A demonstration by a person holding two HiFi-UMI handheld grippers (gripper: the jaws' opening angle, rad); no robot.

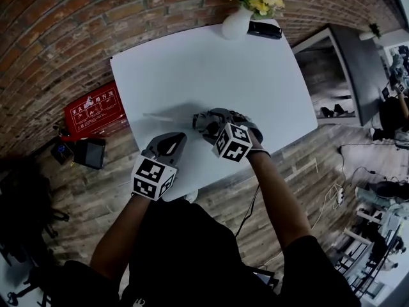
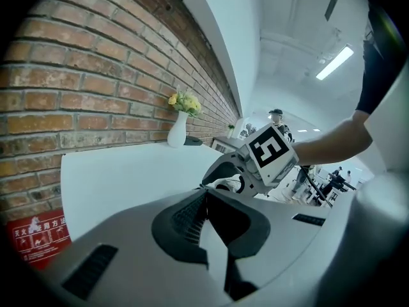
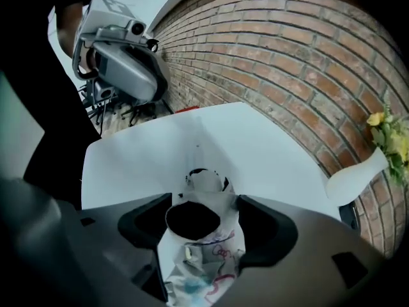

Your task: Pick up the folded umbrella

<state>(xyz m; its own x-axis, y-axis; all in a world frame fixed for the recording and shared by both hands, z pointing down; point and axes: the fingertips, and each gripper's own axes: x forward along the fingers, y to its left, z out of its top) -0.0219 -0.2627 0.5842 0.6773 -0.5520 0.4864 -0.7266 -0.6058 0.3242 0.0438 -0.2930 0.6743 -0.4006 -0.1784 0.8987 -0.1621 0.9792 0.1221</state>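
The folded umbrella (image 3: 206, 251), white with coloured print and a black round end, lies on the white table (image 1: 223, 62). My right gripper (image 3: 204, 203) points steeply down over it, jaws wide apart, with the umbrella between them and a gap on the left side. In the head view the right gripper (image 1: 214, 121) covers most of the umbrella (image 1: 200, 120), near the table's front middle. My left gripper (image 1: 171, 141) hovers just left of it over the front edge, its jaws (image 2: 206, 194) closed tip to tip with nothing in them.
A white vase of yellow flowers (image 1: 238, 19) and a black object (image 1: 264, 29) stand at the table's far edge by the brick wall. A red sign (image 1: 94, 110) and a black box (image 1: 89, 152) lie on the floor to the left.
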